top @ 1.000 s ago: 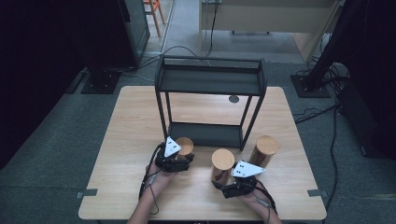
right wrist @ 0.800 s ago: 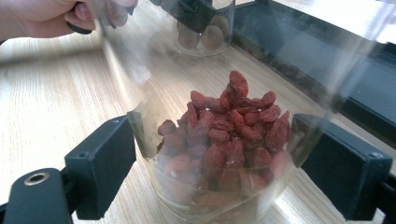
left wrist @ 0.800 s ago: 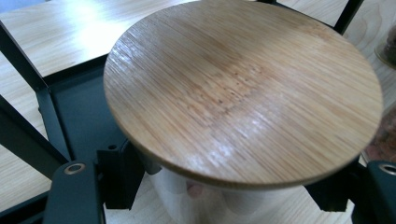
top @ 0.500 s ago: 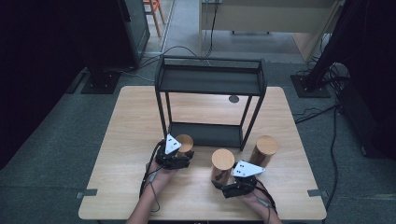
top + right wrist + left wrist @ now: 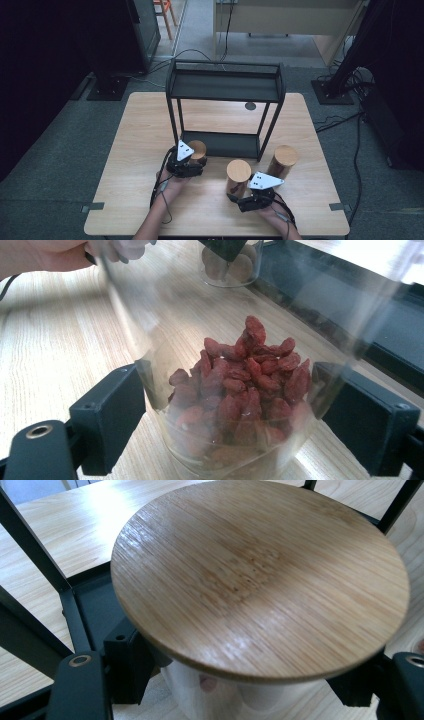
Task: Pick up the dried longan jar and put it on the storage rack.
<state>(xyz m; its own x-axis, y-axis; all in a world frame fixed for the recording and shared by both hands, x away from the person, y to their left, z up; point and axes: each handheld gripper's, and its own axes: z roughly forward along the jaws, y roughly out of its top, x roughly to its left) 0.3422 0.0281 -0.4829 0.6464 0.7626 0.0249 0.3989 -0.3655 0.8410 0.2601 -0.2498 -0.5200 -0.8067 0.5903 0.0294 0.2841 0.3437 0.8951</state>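
Two grippers (image 5: 186, 161) (image 5: 252, 196) – jars (image 5: 197, 149) (image 5: 238, 175) clamped

A staged recording room in a lab or office building, not a home.

A lone wooden table (image 5: 150, 125) stood on grey carpet tiles (image 5: 55, 165), its near corners fixed to the floor with strips of tape (image 5: 93, 206). Black equipment stands (image 5: 107, 82) flanked the table's far corners, and loose cables (image 5: 340, 120) ran across the floor beyond its right edge. Past the far edge, a pale desk (image 5: 280, 15) and the legs of an orange chair (image 5: 166, 11) stood along a corridor-like strip of floor. On the table a bare black metal shelf rack (image 5: 225, 85) and lidded jars (image 5: 284, 161) were laid out like props, lit from overhead while the room's edges stayed dark.
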